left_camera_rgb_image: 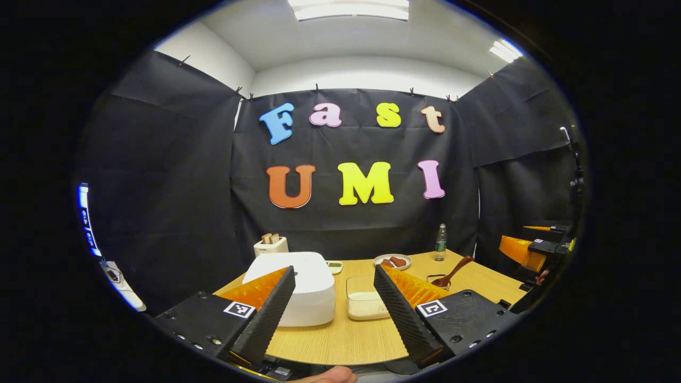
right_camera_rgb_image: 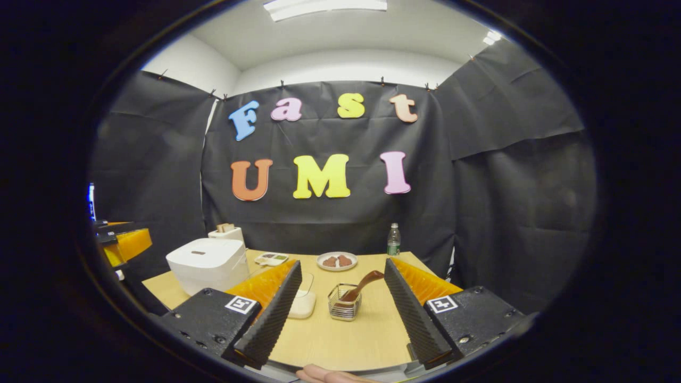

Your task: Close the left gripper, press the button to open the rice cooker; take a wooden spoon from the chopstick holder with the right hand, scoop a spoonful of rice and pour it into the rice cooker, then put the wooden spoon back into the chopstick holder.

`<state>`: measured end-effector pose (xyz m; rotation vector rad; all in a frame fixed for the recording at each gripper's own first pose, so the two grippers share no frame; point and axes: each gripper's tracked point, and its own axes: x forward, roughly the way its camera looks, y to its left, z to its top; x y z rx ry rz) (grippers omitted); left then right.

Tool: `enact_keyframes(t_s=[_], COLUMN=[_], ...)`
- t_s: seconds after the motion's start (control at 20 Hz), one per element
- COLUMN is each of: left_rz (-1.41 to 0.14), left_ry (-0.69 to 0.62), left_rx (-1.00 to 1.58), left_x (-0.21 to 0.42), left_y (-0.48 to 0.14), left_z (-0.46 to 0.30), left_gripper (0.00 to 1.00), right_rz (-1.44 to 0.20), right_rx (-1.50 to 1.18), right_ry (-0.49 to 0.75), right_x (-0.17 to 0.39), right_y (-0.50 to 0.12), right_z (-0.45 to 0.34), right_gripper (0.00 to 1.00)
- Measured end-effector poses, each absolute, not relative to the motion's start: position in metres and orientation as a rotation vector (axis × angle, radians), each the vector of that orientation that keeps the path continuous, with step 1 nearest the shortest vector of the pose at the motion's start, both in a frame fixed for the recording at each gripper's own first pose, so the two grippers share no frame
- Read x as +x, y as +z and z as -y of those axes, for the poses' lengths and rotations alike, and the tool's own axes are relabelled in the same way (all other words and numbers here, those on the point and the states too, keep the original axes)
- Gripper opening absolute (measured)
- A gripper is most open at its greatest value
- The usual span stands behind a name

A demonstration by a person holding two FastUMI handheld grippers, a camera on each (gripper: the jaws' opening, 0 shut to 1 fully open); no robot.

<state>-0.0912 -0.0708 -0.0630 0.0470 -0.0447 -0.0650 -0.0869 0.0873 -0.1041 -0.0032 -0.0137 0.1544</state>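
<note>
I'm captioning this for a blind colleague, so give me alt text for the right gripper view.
The right gripper hangs open above a wooden table, aimed at a wire chopstick holder with a wooden spoon leaning in it. A closed white rice cooker sits to the left, beside a clear container of rice.

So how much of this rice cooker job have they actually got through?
Nothing looks done yet. The rice cooker has its lid down, and the wooden spoon sits in the chopstick holder. Both the left gripper and the right gripper are open and hold nothing. Left to do: close the left gripper, press the button, scoop from the rice container, pour, return the spoon.
</note>
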Motion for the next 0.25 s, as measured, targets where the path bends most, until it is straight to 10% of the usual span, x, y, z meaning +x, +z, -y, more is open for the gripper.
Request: enact_keyframes(t_s=[0.25], left_rz=[0.087], left_ry=[-0.047], left_rx=[-0.005], left_x=[-0.094], left_y=[-0.05], left_z=[0.06], left_gripper=[0.95], right_rz=[0.052], right_rx=[-0.006], right_ry=[0.128], right_x=[-0.095], right_y=[-0.09], right_z=[-0.078], right_gripper=[1.0])
